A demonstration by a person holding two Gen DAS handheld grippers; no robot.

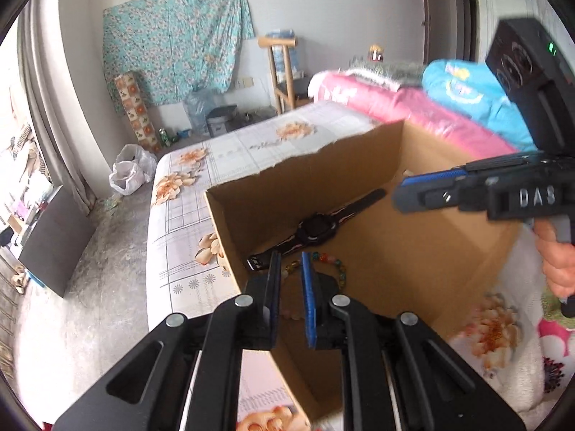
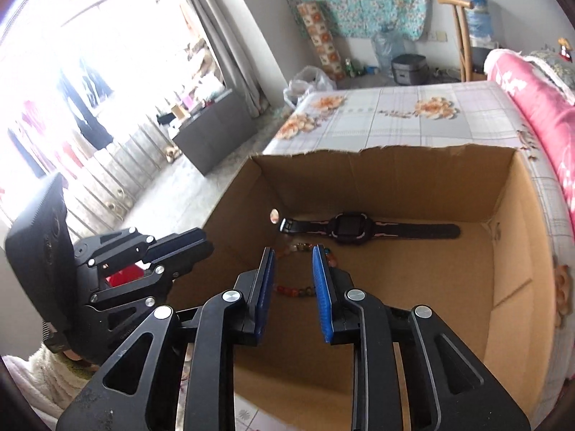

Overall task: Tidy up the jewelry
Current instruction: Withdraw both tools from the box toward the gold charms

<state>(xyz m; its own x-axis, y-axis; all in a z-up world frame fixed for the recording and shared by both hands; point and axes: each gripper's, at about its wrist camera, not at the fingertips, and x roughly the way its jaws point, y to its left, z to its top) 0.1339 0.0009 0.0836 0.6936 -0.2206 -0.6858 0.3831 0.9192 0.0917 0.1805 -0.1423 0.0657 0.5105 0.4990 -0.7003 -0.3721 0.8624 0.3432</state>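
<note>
An open cardboard box (image 1: 395, 251) (image 2: 514, 251) stands on the bed. On its floor lie a black wristwatch (image 1: 316, 231) (image 2: 350, 230) and a multicoloured bead bracelet (image 1: 332, 262) (image 2: 293, 291). My left gripper (image 1: 291, 262) hovers over the box's near left corner, jaws slightly apart and empty. It also shows at the left of the right wrist view (image 2: 179, 248). My right gripper (image 2: 293, 255) is open and empty above the bracelet. It shows in the left wrist view (image 1: 417, 190) over the box's right side.
The bed carries a floral sheet (image 2: 413, 115), with pink (image 1: 413, 107) and blue (image 1: 474, 97) bedding along its far side. A wooden chair (image 1: 284, 72), a dark cabinet (image 2: 212, 129) and a plastic bag (image 1: 131, 172) stand on the floor beyond.
</note>
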